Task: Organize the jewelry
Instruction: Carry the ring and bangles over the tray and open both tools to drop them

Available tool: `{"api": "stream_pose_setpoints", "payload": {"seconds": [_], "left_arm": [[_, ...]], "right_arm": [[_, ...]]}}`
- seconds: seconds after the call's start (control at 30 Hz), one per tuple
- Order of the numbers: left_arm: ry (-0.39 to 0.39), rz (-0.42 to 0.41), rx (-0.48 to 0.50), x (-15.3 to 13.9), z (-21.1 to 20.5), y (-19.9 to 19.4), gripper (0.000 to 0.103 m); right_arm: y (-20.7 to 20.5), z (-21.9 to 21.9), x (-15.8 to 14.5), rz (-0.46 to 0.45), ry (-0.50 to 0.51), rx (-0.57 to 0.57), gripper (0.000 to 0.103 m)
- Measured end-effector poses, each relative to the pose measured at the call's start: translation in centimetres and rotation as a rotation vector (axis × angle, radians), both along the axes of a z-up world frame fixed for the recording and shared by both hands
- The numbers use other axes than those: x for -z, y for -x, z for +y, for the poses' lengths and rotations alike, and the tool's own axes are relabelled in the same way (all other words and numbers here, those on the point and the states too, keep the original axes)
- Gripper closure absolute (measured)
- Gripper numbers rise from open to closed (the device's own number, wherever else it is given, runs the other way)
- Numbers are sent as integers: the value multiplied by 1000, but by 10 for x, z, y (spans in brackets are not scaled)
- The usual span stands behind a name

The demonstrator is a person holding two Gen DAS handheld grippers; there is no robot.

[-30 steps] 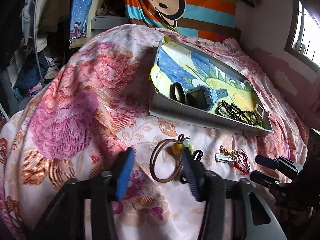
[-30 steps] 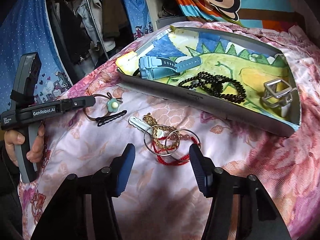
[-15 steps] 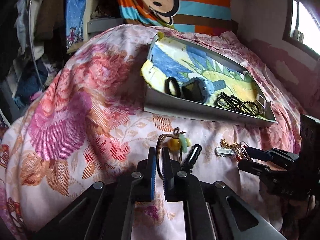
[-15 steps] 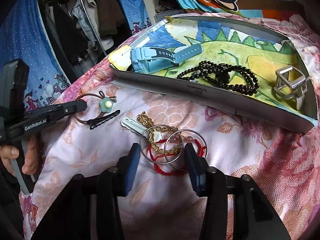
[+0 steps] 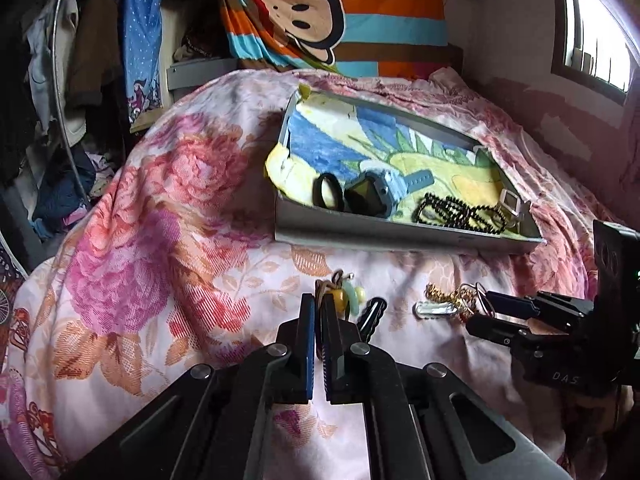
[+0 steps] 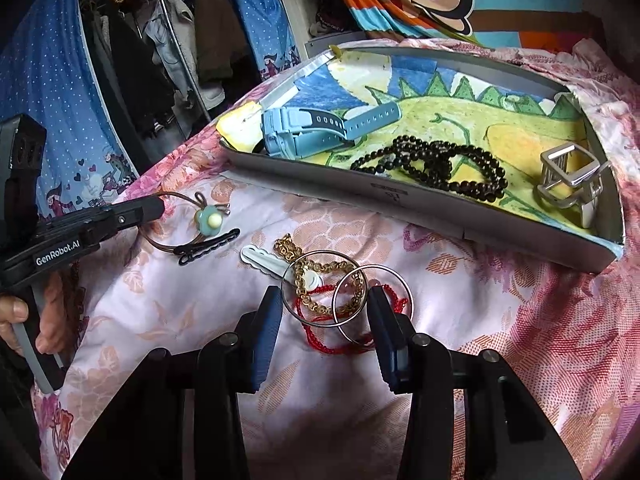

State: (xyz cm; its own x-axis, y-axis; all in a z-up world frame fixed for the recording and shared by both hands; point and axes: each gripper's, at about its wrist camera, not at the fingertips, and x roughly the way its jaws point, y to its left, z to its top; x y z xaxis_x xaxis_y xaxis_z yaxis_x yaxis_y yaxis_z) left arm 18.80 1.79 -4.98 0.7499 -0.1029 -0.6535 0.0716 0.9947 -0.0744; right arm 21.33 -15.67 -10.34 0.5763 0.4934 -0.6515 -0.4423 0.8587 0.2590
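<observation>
I see a woven floral bedspread [image 6: 520, 320] with a soft sheen, and a matt grey tray [image 6: 400, 196] lined with crayon-coloured paper. In it lie a matt plastic blue watch [image 6: 304, 132], glossy black beads [image 6: 432, 164] and a brushed metal frame [image 6: 568, 176]; 2 polished metal rings [image 6: 344, 292] and a shiny gold chain [image 6: 320, 276] lie on the cloth.

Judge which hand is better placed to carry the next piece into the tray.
Left, probably: the left tool is shut on the brown cord bracelet, while the right tool only straddles the silver hoops, pads not pressing. The tray lies just beyond.
</observation>
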Motion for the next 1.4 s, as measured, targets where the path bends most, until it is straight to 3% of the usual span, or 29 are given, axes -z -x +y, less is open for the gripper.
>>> {"api": "stream_pose_setpoints", "payload": {"seconds": [0.43,0.6,0.8,1.0,1.23,1.4], "left_arm": [[-21,-102,39,-23,-7,12,100],[28,-166,58,-42,-3,12,100],[71,-217,84,-61,-14,-25,100],[61,-270,93,-69,-28,-64,100],[110,-168,47,-49,-26,-108,100],[136,-102,44,-35,-20,-121,100]], "right_arm": [[11,-1,-13,-90,-11,5,64],[12,-7,-22,-121,-30,14,64],[2,-24,-56,-225,-16,52,64],[-45,-33,-76,-245,17,106,64],[-91,-17,-56,-166,44,144,64],[-95,-4,-42,-138,92,145,64]]}}
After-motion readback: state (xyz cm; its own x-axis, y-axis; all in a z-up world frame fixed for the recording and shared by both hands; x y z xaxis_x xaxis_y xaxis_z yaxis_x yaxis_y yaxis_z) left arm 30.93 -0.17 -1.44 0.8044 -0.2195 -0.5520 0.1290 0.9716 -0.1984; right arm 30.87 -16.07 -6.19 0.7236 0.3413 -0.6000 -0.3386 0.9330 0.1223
